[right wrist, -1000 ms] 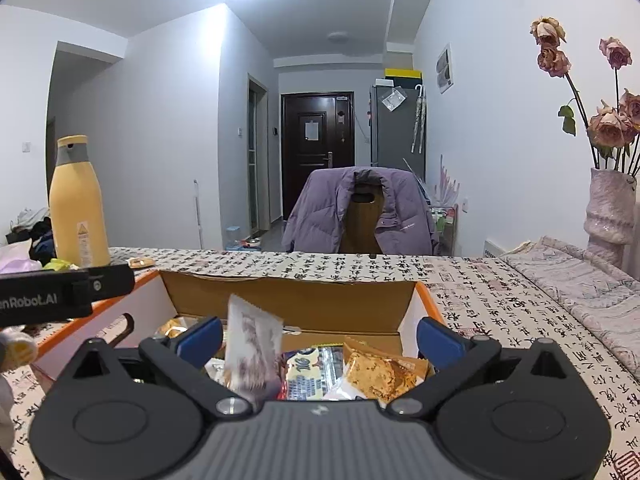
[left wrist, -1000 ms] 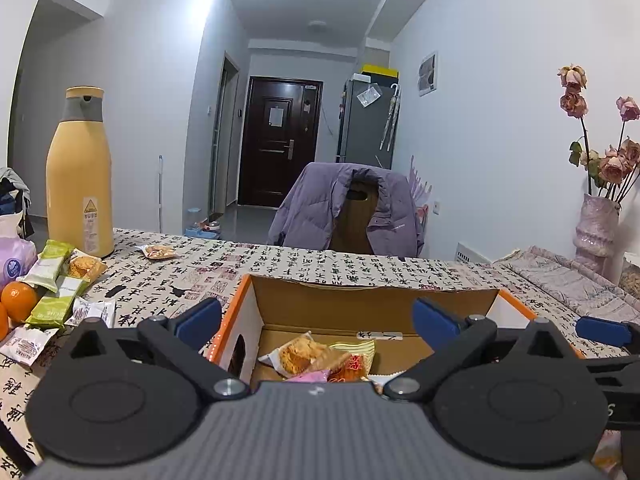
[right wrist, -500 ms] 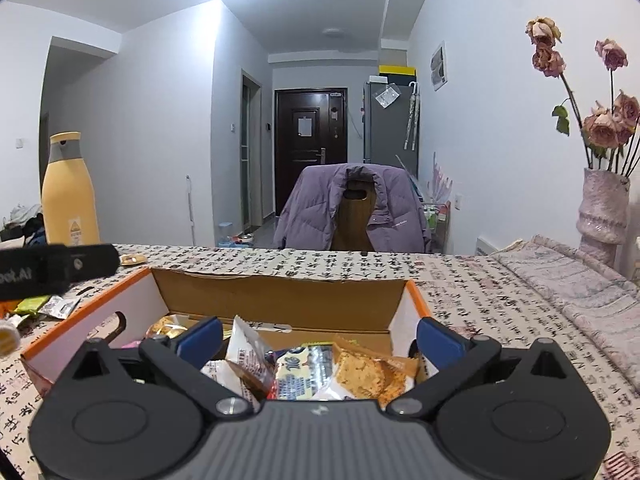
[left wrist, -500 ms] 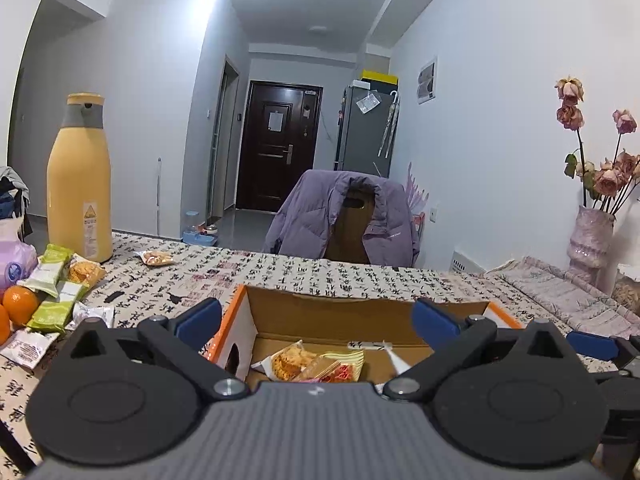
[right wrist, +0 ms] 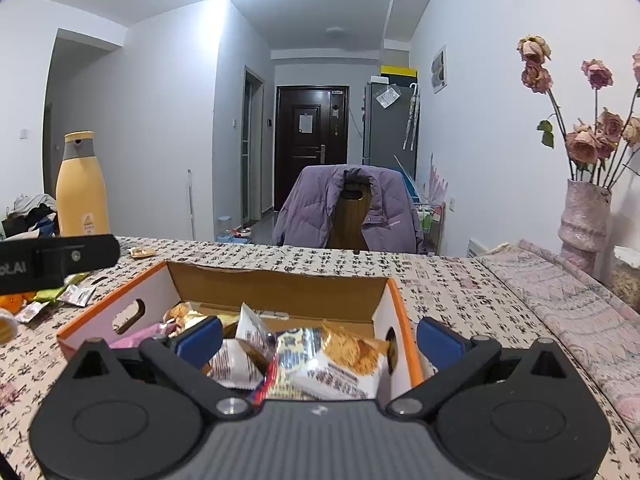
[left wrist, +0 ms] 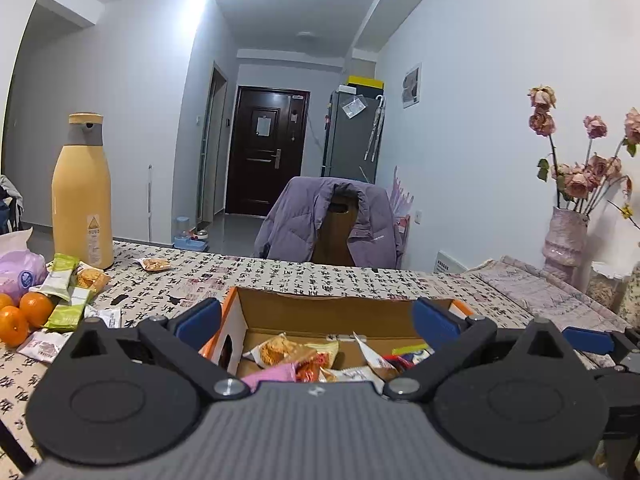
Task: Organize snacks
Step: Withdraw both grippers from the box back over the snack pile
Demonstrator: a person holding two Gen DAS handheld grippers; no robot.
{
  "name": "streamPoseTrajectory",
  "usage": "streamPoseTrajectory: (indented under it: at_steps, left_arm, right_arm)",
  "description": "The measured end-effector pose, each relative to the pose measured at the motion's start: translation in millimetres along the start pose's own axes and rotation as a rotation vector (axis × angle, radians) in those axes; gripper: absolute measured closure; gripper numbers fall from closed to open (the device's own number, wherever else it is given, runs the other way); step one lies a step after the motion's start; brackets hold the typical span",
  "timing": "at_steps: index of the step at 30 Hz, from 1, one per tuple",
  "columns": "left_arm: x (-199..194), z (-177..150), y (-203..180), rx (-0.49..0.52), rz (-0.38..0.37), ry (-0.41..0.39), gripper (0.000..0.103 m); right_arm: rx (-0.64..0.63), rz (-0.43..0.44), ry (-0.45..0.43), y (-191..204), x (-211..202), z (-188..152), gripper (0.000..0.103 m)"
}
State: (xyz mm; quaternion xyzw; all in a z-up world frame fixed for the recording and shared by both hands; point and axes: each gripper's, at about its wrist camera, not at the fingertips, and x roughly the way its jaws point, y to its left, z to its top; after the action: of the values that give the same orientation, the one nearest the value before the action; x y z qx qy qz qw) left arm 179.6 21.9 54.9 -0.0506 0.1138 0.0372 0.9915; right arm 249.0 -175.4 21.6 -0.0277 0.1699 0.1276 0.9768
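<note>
Both claws wide open, empty: left claw (left wrist: 316,318), right claw (right wrist: 319,336) above cardboard box (right wrist: 280,288) on counter (right wrist: 460,292). Snack packets (right wrist: 344,360) fill box; more snacks (left wrist: 68,300) lie left by oranges (left wrist: 24,314).

You're in a home, at a dining table (left wrist: 328,276) under a printed cloth: a jacket (right wrist: 316,208) over a chair, a fridge (right wrist: 390,124) by the front door (right wrist: 310,140), dried roses in a vase (right wrist: 584,220).
</note>
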Motion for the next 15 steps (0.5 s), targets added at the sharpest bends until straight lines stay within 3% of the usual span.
streamPoseTrajectory:
  at_steps: [15]
  left_arm:
    - [-58,-31,5,0.025,-0.005,0.051,0.000]
  right_arm:
    - [0.022,-0.005,0.054,-6,-63,-34,0.000]
